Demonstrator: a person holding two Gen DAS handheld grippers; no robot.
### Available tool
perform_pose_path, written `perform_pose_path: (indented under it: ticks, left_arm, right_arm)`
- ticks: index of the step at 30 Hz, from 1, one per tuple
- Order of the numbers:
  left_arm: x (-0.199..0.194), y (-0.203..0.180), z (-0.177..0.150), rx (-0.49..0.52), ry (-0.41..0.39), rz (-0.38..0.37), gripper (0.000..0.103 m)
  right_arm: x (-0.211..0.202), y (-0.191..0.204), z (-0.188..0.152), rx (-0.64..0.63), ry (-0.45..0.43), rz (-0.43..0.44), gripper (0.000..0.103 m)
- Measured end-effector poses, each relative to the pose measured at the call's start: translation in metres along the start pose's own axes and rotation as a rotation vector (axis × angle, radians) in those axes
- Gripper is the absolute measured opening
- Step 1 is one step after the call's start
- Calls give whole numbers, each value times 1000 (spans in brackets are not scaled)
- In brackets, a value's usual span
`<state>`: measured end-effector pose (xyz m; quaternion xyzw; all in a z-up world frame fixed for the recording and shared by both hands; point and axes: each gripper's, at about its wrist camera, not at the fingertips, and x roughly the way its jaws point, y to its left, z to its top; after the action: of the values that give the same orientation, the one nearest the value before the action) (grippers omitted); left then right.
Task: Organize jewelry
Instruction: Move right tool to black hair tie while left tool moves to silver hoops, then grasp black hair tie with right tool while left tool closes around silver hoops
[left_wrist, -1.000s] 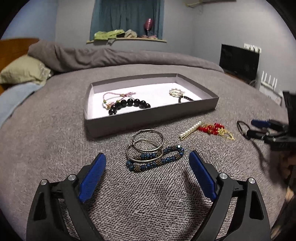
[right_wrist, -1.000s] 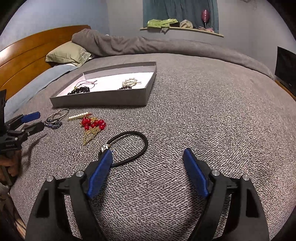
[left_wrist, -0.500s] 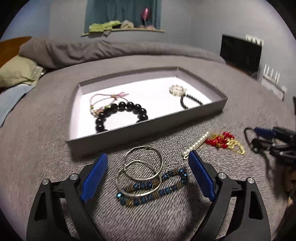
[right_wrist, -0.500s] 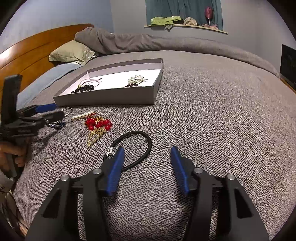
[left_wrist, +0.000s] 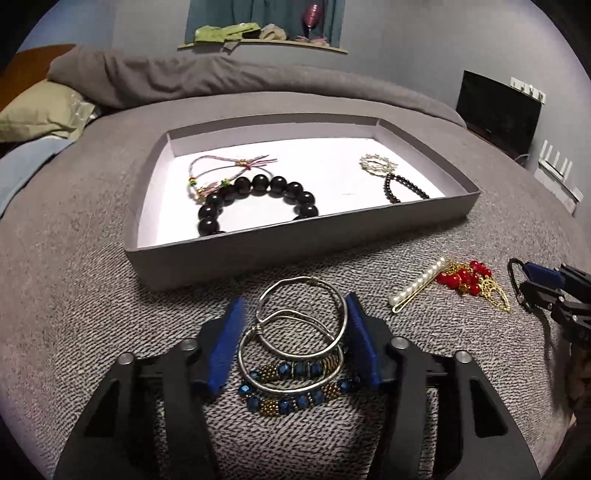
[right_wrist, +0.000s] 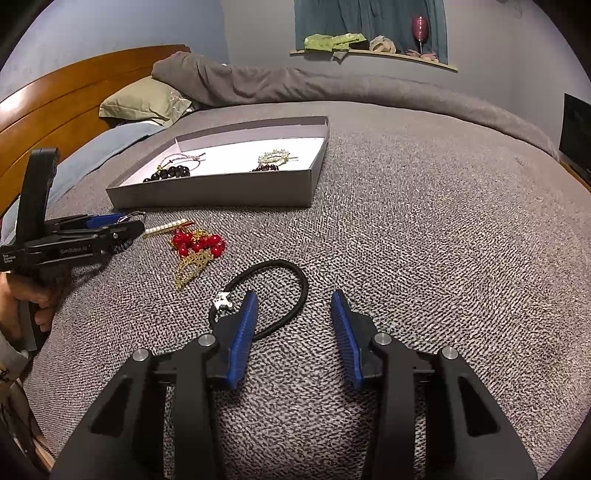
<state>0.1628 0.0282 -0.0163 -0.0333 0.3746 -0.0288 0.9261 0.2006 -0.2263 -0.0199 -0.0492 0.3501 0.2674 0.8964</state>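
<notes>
A grey tray (left_wrist: 236, 254) on the bed holds a black bead bracelet (left_wrist: 258, 195), a pink cord bracelet (left_wrist: 221, 166), a gold brooch (left_wrist: 376, 164) and a small dark bracelet (left_wrist: 406, 188). My left gripper (left_wrist: 295, 325) is partly closed around two silver bangles (left_wrist: 295, 321) that lie over a blue beaded bracelet (left_wrist: 295, 384); its right pad touches a bangle. My right gripper (right_wrist: 291, 325) is open over a black hair tie (right_wrist: 280, 291), whose loop lies by the left finger. A pearl clip (left_wrist: 417, 284) and red bead jewelry (left_wrist: 465, 277) lie between the two grippers.
The tray (right_wrist: 221, 192) stands on a grey knit bedspread (right_wrist: 424, 221). A green pillow (right_wrist: 147, 99) and wooden headboard (right_wrist: 55, 99) are at the left. A rolled grey duvet (left_wrist: 221, 77) lies behind. A dark screen (left_wrist: 498, 107) stands at the right.
My left gripper has moved forward over the silver bangles and its jaws have narrowed around them. My right gripper has narrowed and moved closer to the black hair tie.
</notes>
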Motion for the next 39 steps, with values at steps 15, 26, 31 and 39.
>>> perform_pose_path:
  ticks: [15, 26, 31, 39]
  left_arm:
    - [-25, 5, -5, -33, -133, -64, 50]
    - [-39, 9, -7, -49, -209, -105, 50]
    - [-46, 9, -9, -51, -244, -115, 50]
    - [-44, 11, -6, -60, -229, -129, 50]
  right_arm:
    - [1, 2, 0, -10, 2, -10, 41]
    - [-5, 9, -1, -47, -30, -4, 5]
    - [-10, 8, -1, -41, -49, -1, 4]
    - [-17, 12, 1, -52, -66, 9, 3]
